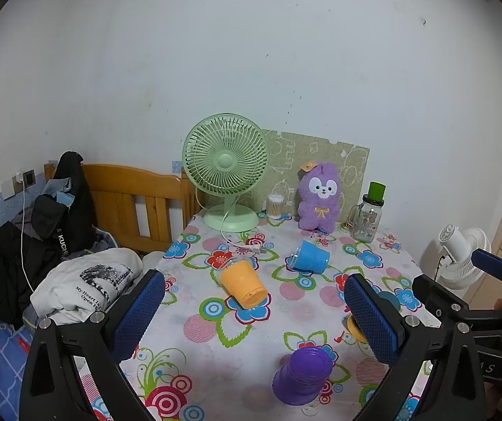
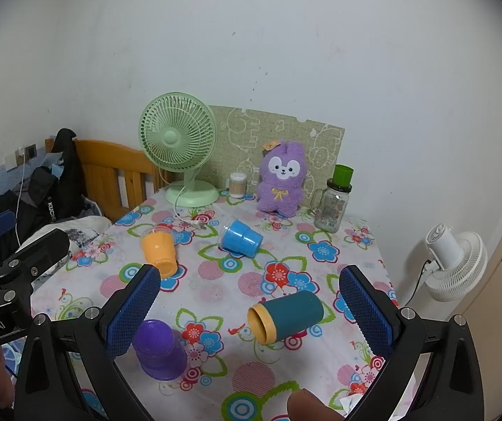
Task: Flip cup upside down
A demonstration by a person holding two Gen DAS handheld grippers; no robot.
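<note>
Several cups sit on a floral tablecloth. A purple cup stands upside down near the front. An orange cup and a blue cup lie on their sides farther back. A teal cup with a yellow rim lies on its side; in the left wrist view only a bit of it shows behind the right finger. My left gripper is open above the table, holding nothing. My right gripper is open, with the teal cup between its fingers but apart from them.
At the back stand a green fan, a cotton swab jar, a purple plush toy and a glass jar with a green lid. A bed with clothes lies left. A white fan stands right.
</note>
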